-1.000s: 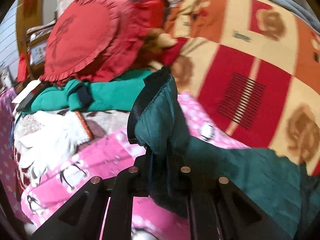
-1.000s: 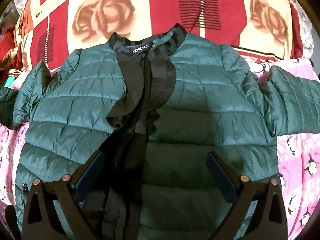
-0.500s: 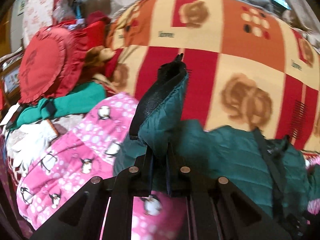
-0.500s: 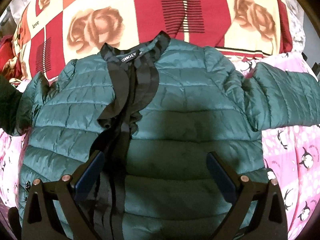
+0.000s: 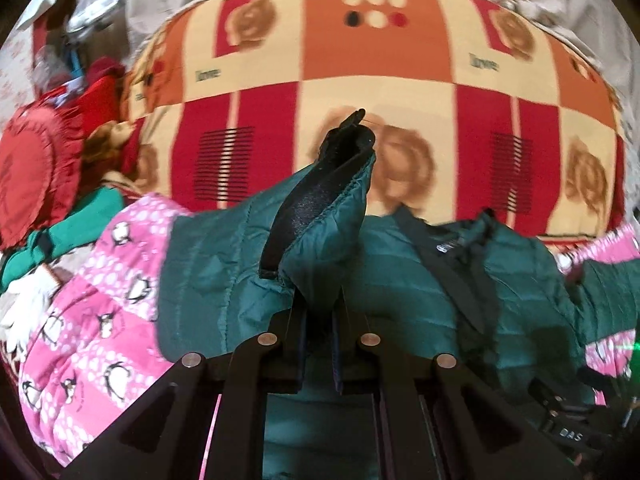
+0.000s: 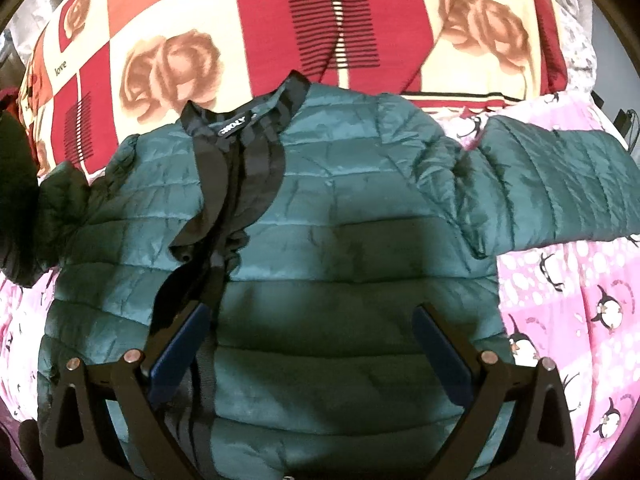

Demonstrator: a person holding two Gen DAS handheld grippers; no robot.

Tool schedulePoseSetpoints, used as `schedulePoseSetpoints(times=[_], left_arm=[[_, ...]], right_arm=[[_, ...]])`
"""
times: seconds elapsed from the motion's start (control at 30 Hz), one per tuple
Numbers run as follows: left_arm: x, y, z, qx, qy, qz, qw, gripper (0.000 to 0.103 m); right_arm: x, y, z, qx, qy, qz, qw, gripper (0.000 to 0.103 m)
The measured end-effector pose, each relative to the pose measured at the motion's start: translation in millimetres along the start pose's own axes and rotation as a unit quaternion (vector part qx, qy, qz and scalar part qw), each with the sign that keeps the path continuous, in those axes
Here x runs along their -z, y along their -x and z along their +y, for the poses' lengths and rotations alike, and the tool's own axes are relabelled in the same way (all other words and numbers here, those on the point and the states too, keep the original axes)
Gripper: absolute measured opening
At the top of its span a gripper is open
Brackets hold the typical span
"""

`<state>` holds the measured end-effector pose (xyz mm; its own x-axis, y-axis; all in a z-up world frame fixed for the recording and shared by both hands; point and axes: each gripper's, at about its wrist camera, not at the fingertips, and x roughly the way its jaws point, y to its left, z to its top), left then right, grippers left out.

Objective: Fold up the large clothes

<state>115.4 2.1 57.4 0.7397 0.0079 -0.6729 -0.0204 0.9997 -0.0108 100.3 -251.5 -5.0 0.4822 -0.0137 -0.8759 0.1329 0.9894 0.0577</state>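
Note:
A dark green quilted jacket (image 6: pixel 328 240) with black trim lies front up on the bed, collar (image 6: pixel 240 120) toward the red and cream blanket. Its right sleeve (image 6: pixel 560 184) stretches out over the pink sheet. My left gripper (image 5: pixel 320 300) is shut on the jacket's left sleeve cuff (image 5: pixel 320 208), which stands up from the jaws with its black band on top, lifted over the jacket's body (image 5: pixel 420 300). My right gripper (image 6: pixel 312 344) hovers open above the jacket's lower front, nothing between its fingers (image 6: pixel 180 352).
A red, orange and cream rose-print blanket (image 5: pixel 360 60) covers the far bed. A pink penguin-print sheet (image 5: pixel 100 320) lies under the jacket. At the left sit a red frilled cushion (image 5: pixel 28 168), green clothing (image 5: pixel 80 220) and a white knit garment (image 5: pixel 24 308).
My left gripper has carried the sleeve cuff to the right, from beside the clothes pile to above the jacket's body. The right gripper has drifted slightly, staying open.

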Motion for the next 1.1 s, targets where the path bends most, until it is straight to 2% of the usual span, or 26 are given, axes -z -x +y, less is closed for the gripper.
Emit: schedulePoseSetpoints(times=[0.37,0.67,0.97,1.03,1.1], left_arm=[[7.4,-6.3,-79.4,0.049,-0.043,0.022,0.9977,0.000],[16.7,-33.8,-123.4,0.089,-0.052,0.059,0.9929,0.000],[36.8,-67.8,-147.4,0.124,-0.054,0.103,0.9854,0.000],[38.0,-70.7,-145.1,0.138,-0.041,0.108,0.9836,0.000],[37.3,-73.8,-137.9,0.179,-0.014,0.123,0.9760,0.000]], right_arm=[[-10.7,-10.2,-40.2,0.044,-0.009,-0.007,0.999,0.103],[-10.6,-22.3,-69.7,0.043,-0.038,0.005,0.998,0.103],[0.6,-33.2,-93.6,0.034,-0.069,0.025,0.997,0.103],[1.4,-35.5,-95.0,0.031,-0.073,0.028,0.996,0.103],[2.2,-36.7,-96.9,0.025,-0.081,0.032,0.996,0.103]])
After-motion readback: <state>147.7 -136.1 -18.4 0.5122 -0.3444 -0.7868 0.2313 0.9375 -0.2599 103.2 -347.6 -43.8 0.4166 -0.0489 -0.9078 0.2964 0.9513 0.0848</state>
